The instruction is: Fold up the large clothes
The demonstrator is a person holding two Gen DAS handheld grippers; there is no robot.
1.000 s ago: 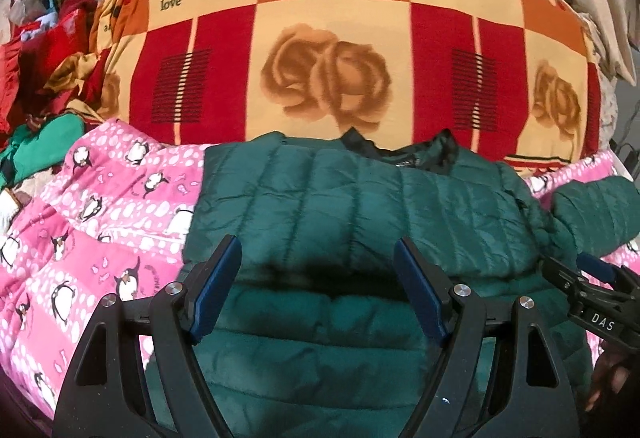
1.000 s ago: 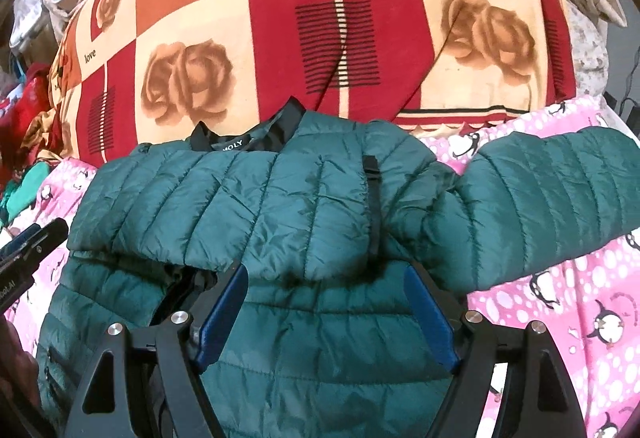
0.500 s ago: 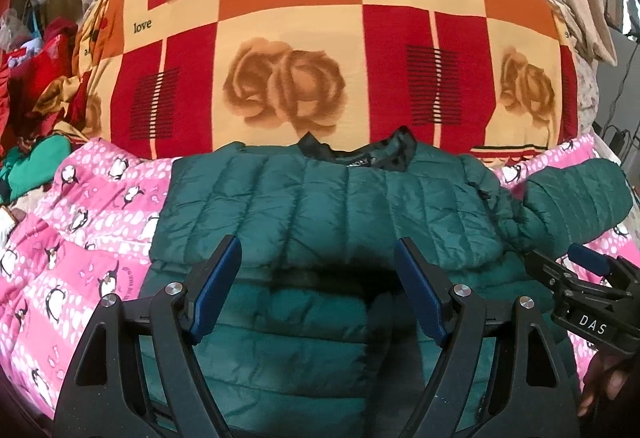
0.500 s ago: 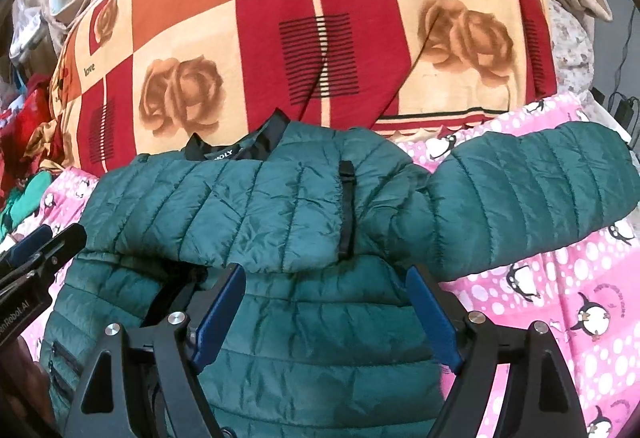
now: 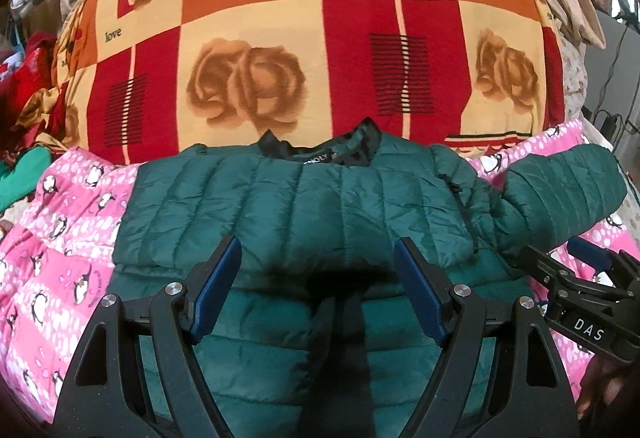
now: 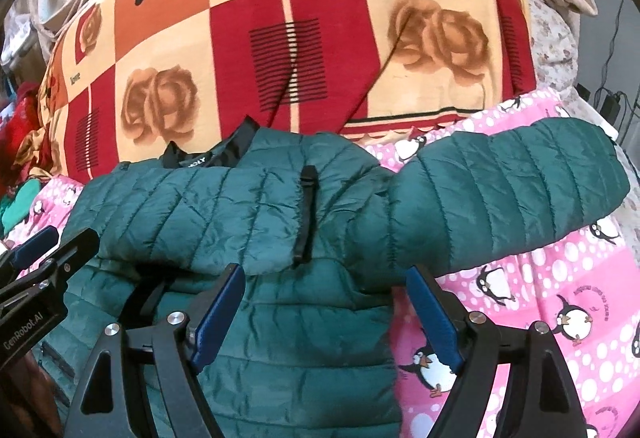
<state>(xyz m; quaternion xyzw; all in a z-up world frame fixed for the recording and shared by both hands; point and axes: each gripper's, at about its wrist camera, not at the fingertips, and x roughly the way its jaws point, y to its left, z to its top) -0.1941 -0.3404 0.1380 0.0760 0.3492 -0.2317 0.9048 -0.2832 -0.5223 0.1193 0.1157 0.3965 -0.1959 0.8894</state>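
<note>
A dark green quilted puffer jacket [image 5: 304,206] lies on a pink penguin-print blanket [image 5: 60,238], black collar [image 5: 320,150] at the far side. One sleeve is folded across the chest; the other sleeve [image 6: 512,194] stretches out to the right. My left gripper [image 5: 318,278] is open and empty above the jacket's lower middle. My right gripper [image 6: 326,302] is open and empty above the jacket's right side, near the outstretched sleeve; it also shows in the left wrist view [image 5: 576,278]. The left gripper shows at the left edge of the right wrist view [image 6: 36,262].
A big cushion in red, orange and cream squares with rose prints [image 5: 312,46] rises behind the jacket. Red and green clothes [image 5: 28,86] are piled at the far left. Cables and a wall [image 6: 612,78] are at the far right.
Both grippers have drawn back from the jacket and to the right; more of the jacket and the outstretched right sleeve is in view. Both stay open and empty.
</note>
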